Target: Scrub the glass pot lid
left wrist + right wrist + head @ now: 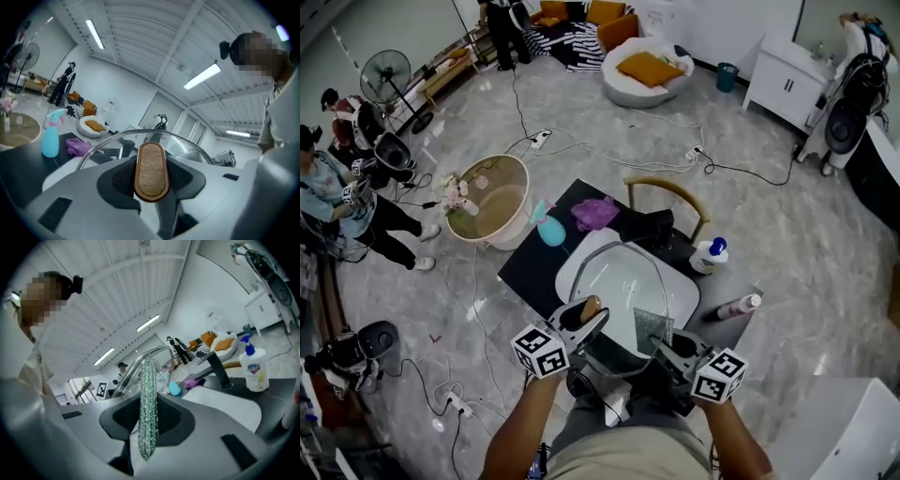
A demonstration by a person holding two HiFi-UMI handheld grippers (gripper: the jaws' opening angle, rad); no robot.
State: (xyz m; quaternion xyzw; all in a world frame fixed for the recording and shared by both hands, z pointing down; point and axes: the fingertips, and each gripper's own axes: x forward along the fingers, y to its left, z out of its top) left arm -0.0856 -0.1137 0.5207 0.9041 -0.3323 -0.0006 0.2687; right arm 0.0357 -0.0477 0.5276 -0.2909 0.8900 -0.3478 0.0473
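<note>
Head view: glass pot lid (628, 281) stands raised over the white tray (570, 272) on the dark table (525, 267), at the near side, between the left gripper (586, 314) and right gripper (664, 343).

Left gripper view: the jaws, set wide, clamp the lid's wooden knob (151, 171).

Right gripper view: the jaws pinch a sparkly green scrub pad (148, 413) edge-on, just beside the lid's metal rim (136, 364).

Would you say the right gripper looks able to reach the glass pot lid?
Probably yes: the left gripper grips only the oval wooden knob, so the glass pot lid is bare beside the right gripper's glittery green cloth.
</note>
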